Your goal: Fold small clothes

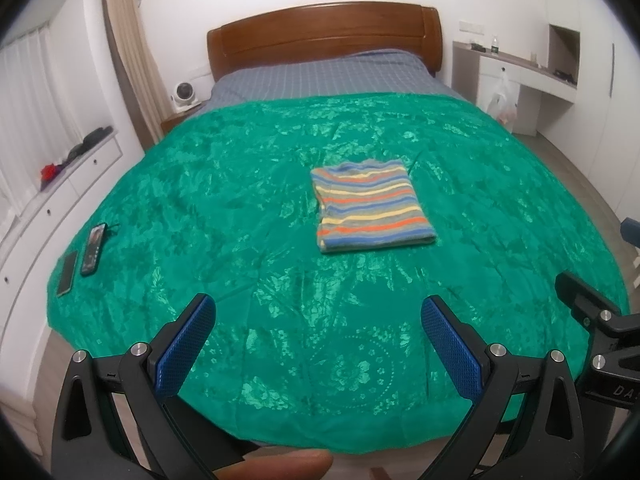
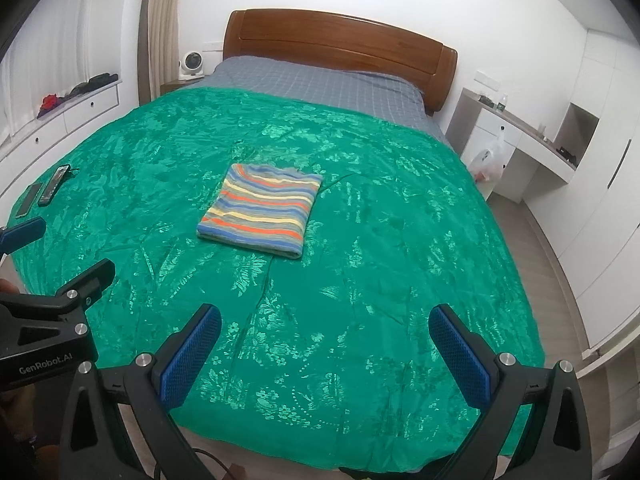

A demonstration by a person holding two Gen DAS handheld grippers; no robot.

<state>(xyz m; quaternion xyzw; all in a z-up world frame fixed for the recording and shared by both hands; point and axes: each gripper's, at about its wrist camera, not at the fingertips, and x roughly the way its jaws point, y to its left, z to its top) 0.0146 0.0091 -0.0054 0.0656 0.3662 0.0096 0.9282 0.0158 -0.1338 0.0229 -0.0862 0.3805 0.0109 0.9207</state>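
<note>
A striped garment [image 1: 370, 205] in blue, orange, yellow and grey lies folded into a neat rectangle in the middle of the green bedspread [image 1: 240, 200]. The right wrist view shows the same striped garment [image 2: 262, 212] on the bedspread [image 2: 400, 240]. My left gripper [image 1: 318, 316] hovers over the foot of the bed, well short of the garment, open with nothing between its blue pads. Beside it my right gripper [image 2: 325, 326] stands open and empty too. The left gripper's body [image 2: 44, 320] shows at the left edge of the right wrist view.
Two phones [image 1: 82, 256] lie near the bedspread's left edge. A wooden headboard [image 1: 324, 36] and grey checked sheet are at the far end. White drawers [image 1: 48, 208] run along the left wall; a desk with a plastic bag [image 1: 504, 100] stands on the right.
</note>
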